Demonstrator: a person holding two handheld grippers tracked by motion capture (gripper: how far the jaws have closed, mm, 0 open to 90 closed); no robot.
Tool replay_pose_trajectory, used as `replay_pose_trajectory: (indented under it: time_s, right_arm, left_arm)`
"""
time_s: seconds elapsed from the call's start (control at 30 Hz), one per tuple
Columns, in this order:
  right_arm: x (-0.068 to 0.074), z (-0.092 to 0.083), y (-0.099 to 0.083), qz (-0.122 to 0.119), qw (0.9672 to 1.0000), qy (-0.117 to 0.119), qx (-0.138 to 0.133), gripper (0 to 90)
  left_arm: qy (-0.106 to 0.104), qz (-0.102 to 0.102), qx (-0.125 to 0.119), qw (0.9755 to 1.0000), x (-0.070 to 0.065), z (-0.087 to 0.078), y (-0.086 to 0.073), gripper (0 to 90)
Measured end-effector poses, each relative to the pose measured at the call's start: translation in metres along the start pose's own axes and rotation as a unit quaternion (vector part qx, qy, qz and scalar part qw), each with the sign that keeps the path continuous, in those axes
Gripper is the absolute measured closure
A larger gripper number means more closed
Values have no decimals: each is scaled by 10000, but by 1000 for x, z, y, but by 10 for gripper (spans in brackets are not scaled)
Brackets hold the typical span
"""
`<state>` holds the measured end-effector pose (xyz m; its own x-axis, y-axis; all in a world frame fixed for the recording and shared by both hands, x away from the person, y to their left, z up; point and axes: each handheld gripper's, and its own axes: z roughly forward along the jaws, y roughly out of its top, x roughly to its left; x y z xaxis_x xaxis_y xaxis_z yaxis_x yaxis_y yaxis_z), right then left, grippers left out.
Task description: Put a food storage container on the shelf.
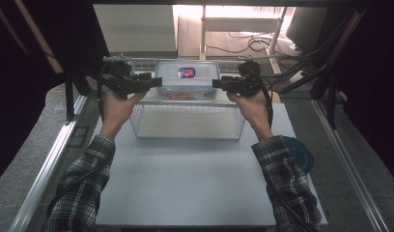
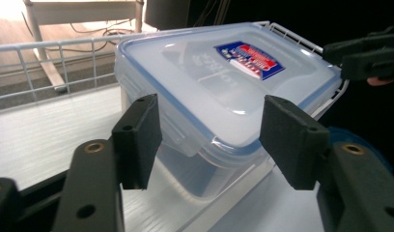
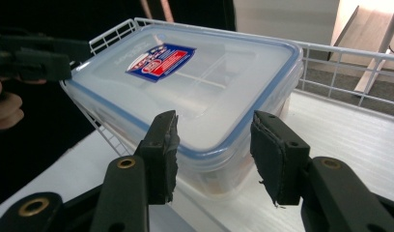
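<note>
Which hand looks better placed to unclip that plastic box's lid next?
Probably the left. The left tool already has its jaws either side of the box's side latch, pads not yet pressing. The right tool faces a plain lid edge at its end, jaws open too.

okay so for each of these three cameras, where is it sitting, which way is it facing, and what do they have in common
High view: above the person's side of the table, facing forward and down; both plaid sleeves, hands, left tool and right tool flank the lidded container.
Left gripper view: rides the left tool, facing the container's end; own black jaws rise from below.
Right gripper view: rides the right tool, facing the opposite end; own jaws likewise.
Shared: all show the container with its label; each gripper view catches the other tool.
</note>
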<state>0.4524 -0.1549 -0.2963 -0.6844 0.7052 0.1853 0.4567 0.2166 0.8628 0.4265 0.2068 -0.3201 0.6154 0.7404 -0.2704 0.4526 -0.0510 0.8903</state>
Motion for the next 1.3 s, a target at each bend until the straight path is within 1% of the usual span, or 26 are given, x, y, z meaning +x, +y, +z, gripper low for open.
replay_pose_trajectory:
  time_s: [0.03,0.1,0.17,0.23,0.27,0.3,0.33,0.37,0.43,0.57,0.63,0.67,0.77,0.8,0.87,0.9,0.93,1.0,1.03,1.07,1.1,1.17,1.2,1.23,1.27,1.3]
  right_arm:
    - [4,-2,-1,-137,9999,-34,12,507]
    - [6,-3,-2,-166,9999,-31,-3,496]
    - [13,-7,-5,-317,9995,-64,-25,444]
    - [15,-8,-7,-389,9992,-82,-34,428]
    - [20,-11,-11,-506,9987,-77,-60,379]
    - [21,-13,-13,-540,9985,-79,-63,354]
    - [21,-13,-13,-540,9985,-79,-63,354]
    - [24,-15,-18,-602,9982,-49,-57,305]
    - [25,-16,-21,-622,9980,-31,-60,284]
    - [31,-21,-35,-763,9971,42,-31,175]
    - [33,-22,-39,-784,9969,37,-38,160]
    - [35,-25,-45,-808,9967,114,-24,135]
    - [38,-28,-52,-834,9963,184,-71,118]
    - [41,-31,-59,-857,9960,228,-67,95]
    - [43,-32,-63,-887,9957,260,-74,90]
    - [46,-36,-71,-945,9951,291,-86,74]
    - [46,-36,-71,-945,9951,291,-86,74]
    - [50,-39,-81,-996,9944,327,-94,61]
    - [50,-39,-81,-996,9944,327,-94,61]
    - [52,-41,-89,-1010,9942,355,-74,52]
    - [52,-41,-89,-1010,9942,355,-74,52]
    - [55,-44,-103,-1067,9935,384,-78,42]
    - [55,-44,-106,-1076,9934,381,-68,40]
    - [55,-44,-106,-1076,9934,381,-68,40]
    - [56,-45,-115,-1123,9930,369,-52,38]
    - [56,-45,-115,-1123,9930,369,-52,38]
  left_arm:
    - [-23,33,-36,10000,-3,-3,-1,350]
    - [-33,71,-19,10000,-4,-4,-2,337]
    - [-62,156,33,9999,-7,-5,-5,277]
    - [-113,237,124,9996,-11,-6,-10,264]
    - [-112,295,161,9994,-13,-6,-12,223]
    - [-129,392,190,9990,-18,-7,-19,212]
    - [-129,392,190,9990,-18,-7,-19,199]
    - [-162,453,216,9986,-22,-8,-26,181]
    - [-160,461,227,9986,-24,-8,-29,160]
    - [-245,527,315,9978,-31,-12,-46,107]
    - [-273,524,335,9977,-33,-14,-50,102]
    - [-295,535,341,9975,-34,-15,-53,91]
    - [-390,541,372,9971,-39,-19,-64,84]
    - [-391,560,372,9970,-41,-21,-68,76]
    - [-376,652,441,9962,-45,-24,-74,73]
    - [-369,661,414,9963,-48,-26,-79,65]
    - [-377,668,407,9962,-50,-28,-82,65]
    - [-457,629,385,9962,-53,-31,-90,57]
    - [-477,599,372,9964,-55,-32,-94,57]
    - [-514,579,351,9964,-57,-34,-103,54]
    - [-514,579,351,9964,-57,-34,-103,51]
    - [-556,556,349,9963,-61,-35,-118,49]
    - [-556,556,349,9963,-61,-35,-118,48]
    - [-577,554,360,9961,-62,-35,-122,48]
    - [-568,562,375,9961,-63,-35,-127,46]
    - [-549,577,383,9961,-64,-35,-132,46]
